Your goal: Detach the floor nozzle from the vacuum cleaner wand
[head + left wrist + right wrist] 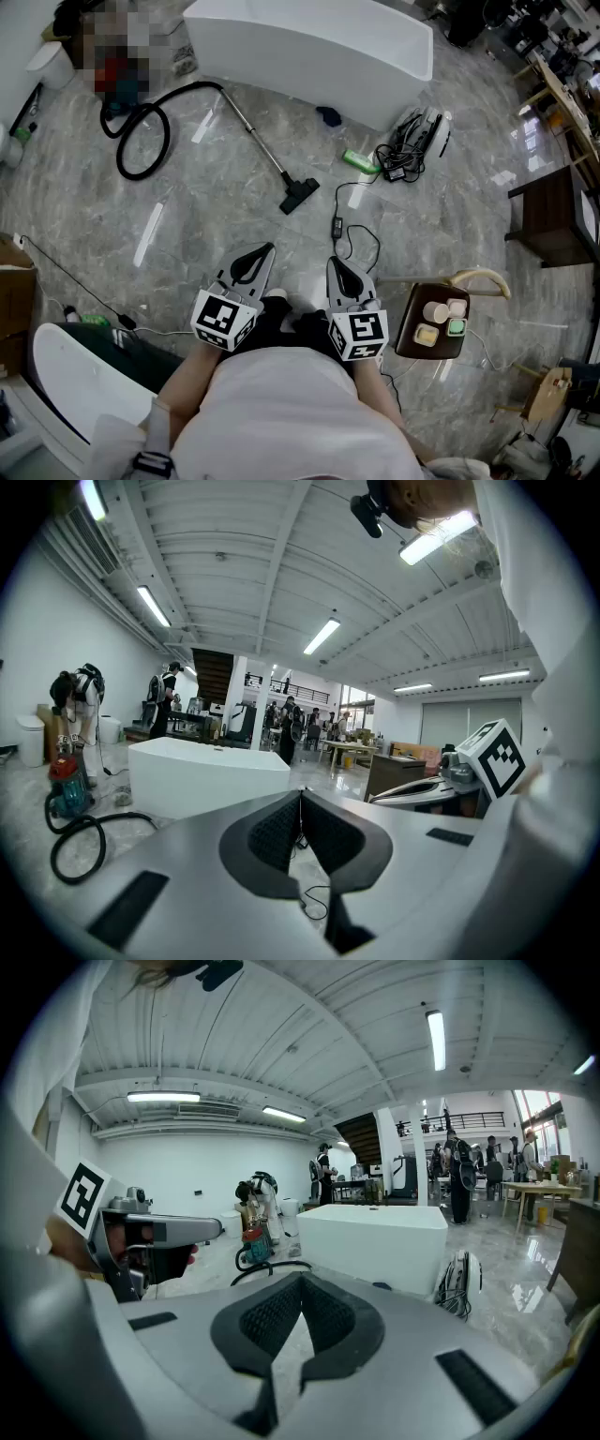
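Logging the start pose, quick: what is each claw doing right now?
Left claw: closed, holding nothing.
Right claw: closed, holding nothing.

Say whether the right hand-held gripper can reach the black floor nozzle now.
Probably not from here: the right hand-held gripper is shut at the person's waist and the black floor nozzle lies well ahead on the grey floor, nothing blocking between.

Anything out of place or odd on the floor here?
The vacuum wand lies flat on the floor with its floor nozzle attached; a tangled cable bundle sits loose nearby. Nothing looks spilled or broken.
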`<control>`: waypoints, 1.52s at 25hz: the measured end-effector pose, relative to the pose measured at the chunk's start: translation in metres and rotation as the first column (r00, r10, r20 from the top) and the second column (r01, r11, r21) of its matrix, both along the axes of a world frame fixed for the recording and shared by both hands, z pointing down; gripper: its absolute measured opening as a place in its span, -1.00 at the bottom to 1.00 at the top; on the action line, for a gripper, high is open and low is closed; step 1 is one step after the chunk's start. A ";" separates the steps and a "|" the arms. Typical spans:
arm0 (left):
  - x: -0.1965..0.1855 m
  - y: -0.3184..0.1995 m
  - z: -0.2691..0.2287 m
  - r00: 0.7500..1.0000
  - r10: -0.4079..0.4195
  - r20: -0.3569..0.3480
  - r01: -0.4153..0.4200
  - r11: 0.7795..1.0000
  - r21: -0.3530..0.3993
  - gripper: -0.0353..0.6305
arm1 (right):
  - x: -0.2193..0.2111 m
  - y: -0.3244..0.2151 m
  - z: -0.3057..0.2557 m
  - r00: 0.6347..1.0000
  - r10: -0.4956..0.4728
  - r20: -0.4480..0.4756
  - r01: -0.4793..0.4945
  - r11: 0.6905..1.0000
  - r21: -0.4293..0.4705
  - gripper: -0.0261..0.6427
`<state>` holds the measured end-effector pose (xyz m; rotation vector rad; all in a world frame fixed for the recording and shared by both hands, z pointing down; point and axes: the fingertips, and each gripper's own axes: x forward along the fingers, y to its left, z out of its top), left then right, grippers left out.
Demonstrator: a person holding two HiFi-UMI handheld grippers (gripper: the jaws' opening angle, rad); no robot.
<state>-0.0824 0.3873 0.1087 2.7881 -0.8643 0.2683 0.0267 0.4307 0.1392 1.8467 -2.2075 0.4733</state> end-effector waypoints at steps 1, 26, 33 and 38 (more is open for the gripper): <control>-0.001 0.001 0.001 1.000 0.000 0.001 0.000 1.000 -0.002 -0.87 | -0.002 0.001 0.000 1.000 -0.003 0.000 0.003 1.000 -0.001 -0.88; -0.022 -0.019 0.001 1.000 -0.001 -0.025 0.000 1.000 -0.014 -0.87 | -0.025 -0.023 -0.004 0.998 -0.007 0.067 0.005 1.000 0.026 -0.88; -0.033 -0.032 0.008 0.999 -0.050 -0.020 0.049 0.998 -0.036 -0.87 | -0.034 -0.045 -0.007 0.995 -0.071 0.074 0.068 0.997 0.040 -0.88; -0.042 -0.061 0.011 0.996 -0.089 -0.013 0.088 0.995 -0.041 -0.87 | -0.036 -0.074 -0.007 0.993 -0.088 0.073 0.086 0.996 0.038 -0.88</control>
